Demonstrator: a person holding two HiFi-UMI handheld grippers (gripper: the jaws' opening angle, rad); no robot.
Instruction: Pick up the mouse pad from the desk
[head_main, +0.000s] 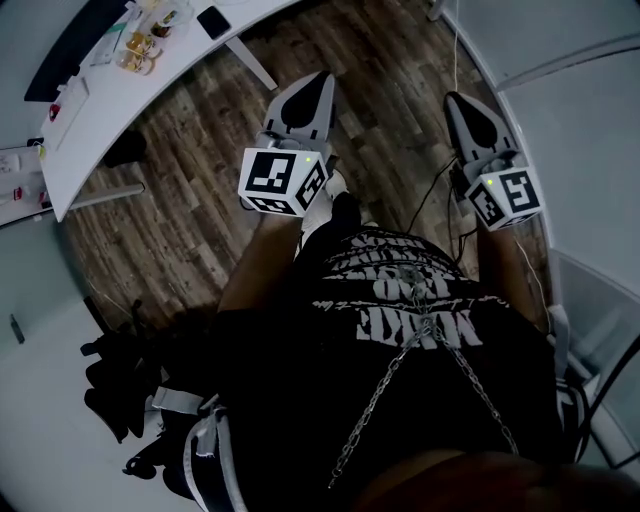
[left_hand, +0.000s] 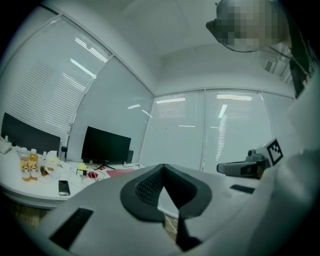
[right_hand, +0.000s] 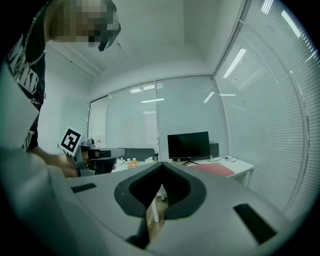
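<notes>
Red and flat, the mouse pad (right_hand: 212, 170) lies on the white bench (right_hand: 243, 165) at the foot of the black monitor (right_hand: 188, 145). In the right gripper view it spreads from the monitor stand toward the near bench edge. It shows as a thin rectangular sheet of one even colour, lying flush on the bench top. In the left gripper view the same pad appears as a low reddish strip just beside the monitor stand.

Left gripper (left_hand: 163, 167): jaws fully closed, tips meeting, nothing between them. Right gripper (right_hand: 161, 164): jaws fully closed, tips meeting, nothing between them. Both grippers point roughly level and are well apart from the monitor, out over the wooden floor (head_main: 200, 220).

On the side of the monitor away from the pad stand two bottles (left_hand: 29, 164) of orange liquid, with a dark phone (left_hand: 63, 187) lying beside them.
</notes>
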